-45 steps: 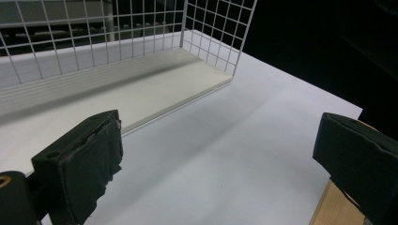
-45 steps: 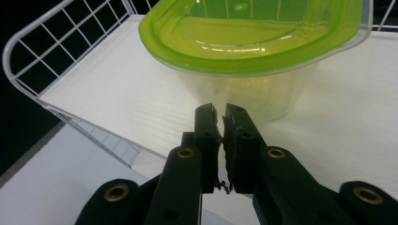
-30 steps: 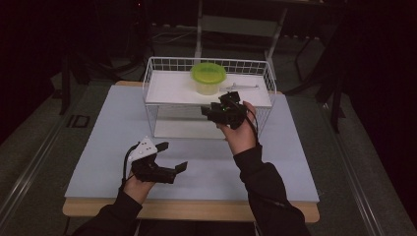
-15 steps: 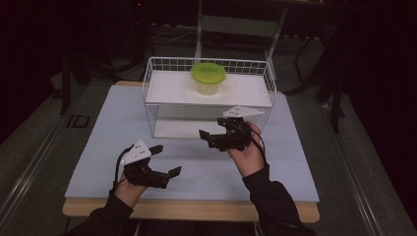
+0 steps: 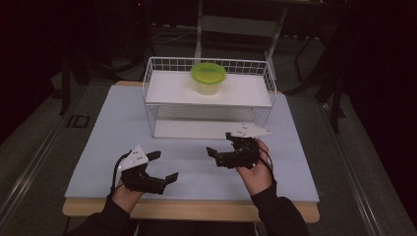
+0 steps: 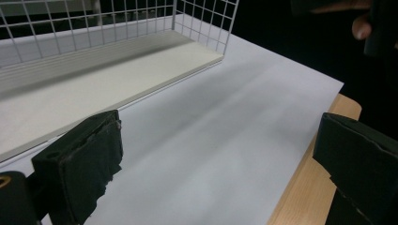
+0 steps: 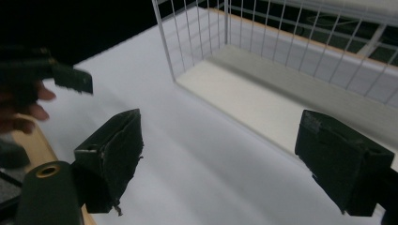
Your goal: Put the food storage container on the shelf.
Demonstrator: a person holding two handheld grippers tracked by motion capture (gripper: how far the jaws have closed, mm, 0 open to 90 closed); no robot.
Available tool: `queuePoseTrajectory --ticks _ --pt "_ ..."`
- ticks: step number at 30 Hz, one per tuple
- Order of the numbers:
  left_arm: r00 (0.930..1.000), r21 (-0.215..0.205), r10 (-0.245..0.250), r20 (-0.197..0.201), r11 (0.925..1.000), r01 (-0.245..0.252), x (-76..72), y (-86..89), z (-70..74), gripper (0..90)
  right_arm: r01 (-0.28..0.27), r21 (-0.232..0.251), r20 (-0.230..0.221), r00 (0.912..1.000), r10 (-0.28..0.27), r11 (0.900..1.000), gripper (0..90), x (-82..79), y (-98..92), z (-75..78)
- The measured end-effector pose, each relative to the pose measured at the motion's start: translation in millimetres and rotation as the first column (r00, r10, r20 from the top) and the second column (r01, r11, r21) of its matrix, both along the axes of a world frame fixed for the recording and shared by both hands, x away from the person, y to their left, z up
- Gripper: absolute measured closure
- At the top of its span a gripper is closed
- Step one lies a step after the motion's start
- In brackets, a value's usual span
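High view: right tool [image 5: 220, 142] wide open, empty.

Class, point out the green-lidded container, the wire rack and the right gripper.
green-lidded container [image 5: 208, 73], high view, on its lid.
wire rack [image 5: 148, 93], high view, left wire wall.
right gripper [image 5: 222, 142], high view, midway between its fingertips.

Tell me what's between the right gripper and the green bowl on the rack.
In the high view, the wire rack's front edge and white top shelf lie between the right gripper and the green bowl; nothing else.
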State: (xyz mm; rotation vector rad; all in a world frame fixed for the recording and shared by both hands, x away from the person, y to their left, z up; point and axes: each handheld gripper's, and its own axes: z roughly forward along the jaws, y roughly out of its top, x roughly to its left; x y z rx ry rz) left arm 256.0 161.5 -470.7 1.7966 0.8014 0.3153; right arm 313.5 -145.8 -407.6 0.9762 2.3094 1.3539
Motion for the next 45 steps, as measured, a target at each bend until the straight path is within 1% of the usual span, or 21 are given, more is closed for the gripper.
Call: queuePoseTrajectory --ticks 3,4,6,8,11,12,15,16,19,22,24,28,31,32,33,34,35,37,40,44,45 --pt "1.0 0.0 0.004 0.004 1.0 -0.004 -0.1 0.7 -2.0 2.8 0.005 -0.016 -0.003 1.0 -0.005 1.0 15.3 -4.8 -7.7 -10.1" --pt "0.9999 0.008 0.0 0.01 1.0 0.0 -0.3 1.3 -3.3 2.8 0.009 -0.019 -0.008 0.9999 -0.009 1.0 15.4 -5.7 -10.6 -13.6" --pt "1.0 0.013 -0.004 0.005 0.9999 0.004 0.3 1.5 -5.1 2.8 0.009 0.001 -0.03 0.9995 -0.009 1.0 15.4 -7.1 -18.4 -21.2" --pt "0.9999 0.01 -0.011 -0.003 0.9999 0.011 0.7 0.8 -7.0 2.8 0.022 -0.005 -0.025 0.9995 -0.022 1.0 15.4 -9.5 -25.2 -27.0" --pt "0.9997 0.016 -0.024 -0.005 0.9996 0.024 0.9 -1.2 -8.4 2.8 0.024 0.007 -0.034 0.9991 -0.024 1.0 15.4 -12.8 -35.2 -35.2" --pt "0.9996 0.013 -0.028 -0.006 0.9995 0.028 0.6 -2.3 -8.5 2.8 0.024 0.006 -0.039 0.999 -0.024 1.0 15.4 -13.6 -38.0 -38.0" --pt "0.999 0.027 -0.043 0.006 0.9987 0.043 -1.2 -4.0 -8.1 2.8 0.032 -0.001 -0.058 0.9978 -0.032 0.999 15.4 -16.0 -45.2 -47.7" --pt "0.999 0.026 -0.045 0.005 0.9987 0.045 -1.4 -4.1 -8.2 2.8 0.033 -0.003 -0.072 0.9969 -0.033 0.999 15.4 -17.6 -47.9 -51.5" --pt "0.9989 0.024 -0.047 -0.001 0.9986 0.047 -1.1 -4.3 -9.2 2.8 0.033 -0.019 -0.081 0.9962 -0.034 0.999 15.4 -21.5 -53.3 -58.9" --pt "0.9985 0.026 -0.054 -0.003 0.9982 0.054 -1.5 -4.9 -10.0 2.8 0.029 -0.028 -0.087 0.9957 -0.032 0.999 15.4 -25.1 -58.0 -63.5" --pt "0.9982 0.028 -0.06 -0.005 0.9978 0.061 -1.7 -5.1 -10.6 2.8 0.022 -0.021 -0.087 0.9959 -0.023 1.0 15.4 -28.0 -62.1 -66.6" --pt "0.9982 0.032 -0.06 -0.006 0.9977 0.06 -1.7 -5.2 -11.8 2.8 0.015 -0.045 -0.088 0.9959 -0.019 0.999 15.4 -33.1 -70.1 -71.5" --pt "0.9981 0.028 -0.061 -0.006 0.9978 0.061 -1.7 -4.4 -12.1 2.8 0.017 -0.063 -0.072 0.9972 -0.022 0.998 15.3 -35.1 -76.5 -73.3" --pt "0.9981 0.028 -0.061 -0.006 0.9978 0.061 -1.7 -4.4 -12.1 2.8 0.017 -0.063 -0.072 0.9972 -0.022 0.998 15.3 -35.1 -76.5 -73.3" --pt "0.9982 0.028 -0.061 -0.002 0.9978 0.061 -2.3 -3.8 -12.5 2.8 0.023 -0.077 -0.053 0.9982 -0.027 0.997 15.3 -34.6 -80.5 -74.5" --pt "0.9983 0.035 -0.058 0.0 0.9977 0.058 -2.9 -3.4 -12.7 2.8 0.028 -0.086 -0.049 0.9983 -0.032 0.996 15.3 -34.3 -81.4 -75.0" --pt "0.9983 0.033 -0.058 -0.002 0.9978 0.058 -3.1 -2.7 -13.0 2.8 0.033 -0.091 -0.05 0.998 -0.038 0.995 15.3 -33.4 -82.7 -75.7" --pt "0.9983 0.015 -0.056 -0.014 0.9983 0.056 -2.9 -0.9 -13.9 2.8 0.041 -0.089 -0.054 0.9974 -0.046 0.995 15.3 -31.4 -84.9 -77.4" --pt "0.9988 0.036 -0.048 -0.006 0.9982 0.049 -2.0 0.7 -15.0 2.8 0.049 -0.089 -0.061 0.9966 -0.055 0.995 15.3 -28.7 -85.8 -79.6" --pt "0.9989 0.035 -0.047 -0.005 0.9983 0.047 -0.9 2.2 -15.6 2.8 0.045 -0.092 -0.079 0.9955 -0.053 0.995 15.4 -27.2 -85.7 -82.7" --pt "0.9988 0.035 -0.048 -0.006 0.9982 0.048 -0.7 2.4 -15.8 2.8 0.047 -0.097 -0.075 0.9957 -0.054 0.994 15.4 -27.0 -85.5 -83.3"
